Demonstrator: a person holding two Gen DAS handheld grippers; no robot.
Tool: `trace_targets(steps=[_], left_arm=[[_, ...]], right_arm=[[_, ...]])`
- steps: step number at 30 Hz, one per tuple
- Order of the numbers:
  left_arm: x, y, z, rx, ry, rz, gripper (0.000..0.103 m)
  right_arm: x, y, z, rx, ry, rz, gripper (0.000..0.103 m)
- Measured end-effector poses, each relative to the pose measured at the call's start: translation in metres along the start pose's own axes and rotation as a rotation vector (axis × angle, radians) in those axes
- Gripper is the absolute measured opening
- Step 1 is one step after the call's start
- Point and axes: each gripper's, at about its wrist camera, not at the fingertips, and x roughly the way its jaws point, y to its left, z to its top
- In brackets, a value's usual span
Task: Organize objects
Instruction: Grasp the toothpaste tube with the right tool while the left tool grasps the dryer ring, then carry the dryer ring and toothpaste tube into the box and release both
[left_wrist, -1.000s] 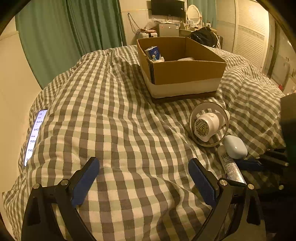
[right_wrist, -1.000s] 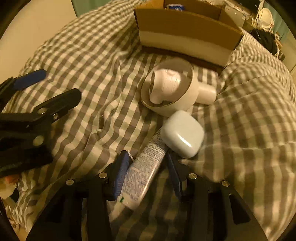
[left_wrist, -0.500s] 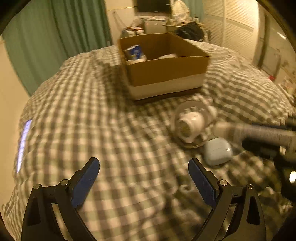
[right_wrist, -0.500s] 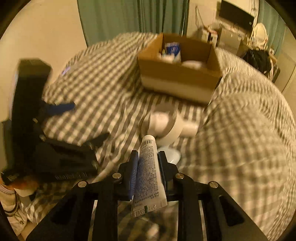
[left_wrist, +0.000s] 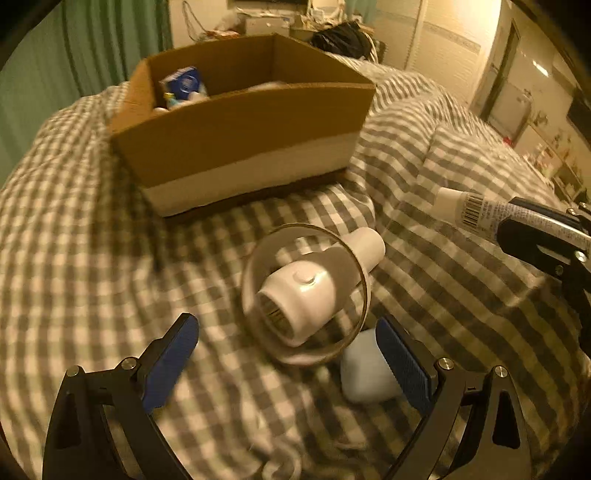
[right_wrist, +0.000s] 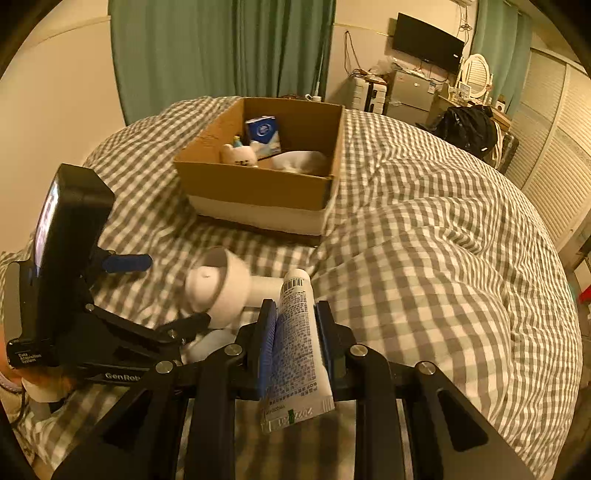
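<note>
My right gripper (right_wrist: 294, 325) is shut on a white tube (right_wrist: 297, 343) and holds it above the bed; the tube also shows in the left wrist view (left_wrist: 476, 212). My left gripper (left_wrist: 288, 354) is open, its fingers on either side of a small white fan (left_wrist: 306, 291) lying on the checked duvet. A pale case (left_wrist: 364, 373) lies by the right finger. The open cardboard box (right_wrist: 258, 184) stands beyond on the bed, holding a blue carton (right_wrist: 263, 134), a small white toy (right_wrist: 240, 155) and something white.
The checked duvet (right_wrist: 424, 240) bulges to the right of the box. Green curtains (right_wrist: 221, 48) hang behind. A desk, a TV and a black bag (right_wrist: 467, 127) stand at the back right. The left gripper body (right_wrist: 66, 277) is close on the right gripper's left.
My right gripper closed on the tube and lifted it off the bed. My left gripper moved forward and right until its fingers straddle the fan.
</note>
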Motion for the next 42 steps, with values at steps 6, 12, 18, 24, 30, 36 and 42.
trace_targets(steps=[6,12,18,24,30,36,42], left_arm=[[0.036,0.001,0.018,-0.013,0.079,-0.032,0.099],[0.052,0.003,0.021,-0.038,0.113,-0.091,0.086],[0.026,-0.003,0.013,-0.032,0.079,-0.077,0.083],[-0.016,0.003,0.007,-0.050,0.014,-0.041,0.083],[-0.056,0.011,-0.002,-0.057,-0.052,-0.011,0.083],[-0.103,0.019,-0.004,-0.059,-0.128,0.013,0.083],[-0.148,0.025,-0.002,-0.049,-0.210,0.037,0.083]], right_arm=[[0.015,-0.012,-0.002,0.029,0.008,0.045,0.021],[0.022,-0.017,-0.006,0.052,0.017,0.074,0.021],[0.019,-0.014,-0.006,0.046,0.003,0.064,0.021],[-0.001,-0.003,-0.002,0.030,-0.040,0.052,0.021],[-0.026,0.012,0.004,-0.003,-0.078,0.038,0.021],[-0.058,0.030,0.011,-0.039,-0.132,0.012,0.021],[-0.083,0.044,0.017,-0.071,-0.178,-0.009,0.021]])
